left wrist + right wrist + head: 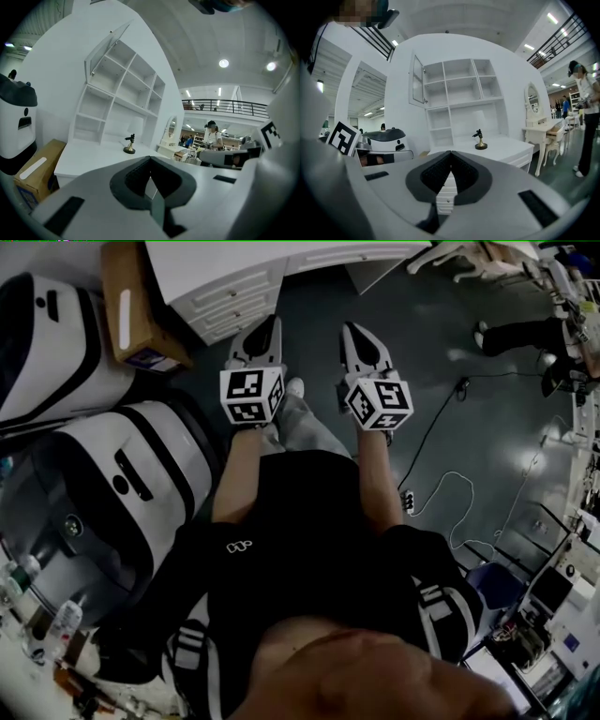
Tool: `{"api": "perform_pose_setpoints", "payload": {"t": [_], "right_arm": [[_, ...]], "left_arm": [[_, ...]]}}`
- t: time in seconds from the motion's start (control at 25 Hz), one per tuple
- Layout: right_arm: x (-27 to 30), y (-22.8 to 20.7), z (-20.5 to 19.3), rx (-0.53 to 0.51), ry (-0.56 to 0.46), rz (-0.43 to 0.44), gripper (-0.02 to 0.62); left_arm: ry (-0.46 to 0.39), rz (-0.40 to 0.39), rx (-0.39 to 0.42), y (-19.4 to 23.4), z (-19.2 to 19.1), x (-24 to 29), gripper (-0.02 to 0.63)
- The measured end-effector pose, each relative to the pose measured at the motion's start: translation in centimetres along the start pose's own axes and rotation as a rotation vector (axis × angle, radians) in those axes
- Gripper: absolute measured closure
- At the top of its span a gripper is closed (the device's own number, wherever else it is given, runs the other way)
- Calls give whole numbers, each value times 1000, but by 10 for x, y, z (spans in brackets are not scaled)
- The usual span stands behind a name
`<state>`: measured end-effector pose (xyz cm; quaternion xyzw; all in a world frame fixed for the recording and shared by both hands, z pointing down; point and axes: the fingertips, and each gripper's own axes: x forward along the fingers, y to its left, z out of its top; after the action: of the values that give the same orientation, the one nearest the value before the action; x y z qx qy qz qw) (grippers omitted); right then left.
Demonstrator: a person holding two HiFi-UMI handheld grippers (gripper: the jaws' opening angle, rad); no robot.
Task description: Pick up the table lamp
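The table lamp (130, 144) is a small black figure on a round gold base. It stands on the white desk (89, 157), in front of the open shelf unit. In the right gripper view the lamp (480, 140) stands well beyond the jaws. My left gripper (150, 158) is shut with nothing in it, its tips meeting short of the desk. My right gripper (450, 153) is shut and empty too. In the head view the left gripper (274, 324) and the right gripper (350, 330) are side by side above the dark floor, pointing at the desk (246, 289). The lamp is hidden there.
A cardboard box (134, 307) leans against the desk's left side. Two big white and black machines (112, 479) stand at the left. A white vanity table with a mirror (541, 125) and a standing person (586, 108) are at the right. A cable (441, 486) lies on the floor.
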<state>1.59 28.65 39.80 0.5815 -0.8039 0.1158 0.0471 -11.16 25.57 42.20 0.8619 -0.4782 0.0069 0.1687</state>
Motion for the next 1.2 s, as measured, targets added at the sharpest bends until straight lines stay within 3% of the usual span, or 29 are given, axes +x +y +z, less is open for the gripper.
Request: {"api": "perform_pose_setpoints", "payload": {"t": [0.24,0.68,1.08,1.2], "right_arm": [[37,-18,7,28,-5,25,577],[94,-90,25,92,-30,2,577],[131,-124,55,99,-91,65,577],[124,-156,66,73,-114,27,577]], "left_arm": [[18,12,13,11,8,39,597],[58,0,65,12,23,122,597],[38,35,124,12,50,168,597],[38,39,112,10,46,182,597]]}}
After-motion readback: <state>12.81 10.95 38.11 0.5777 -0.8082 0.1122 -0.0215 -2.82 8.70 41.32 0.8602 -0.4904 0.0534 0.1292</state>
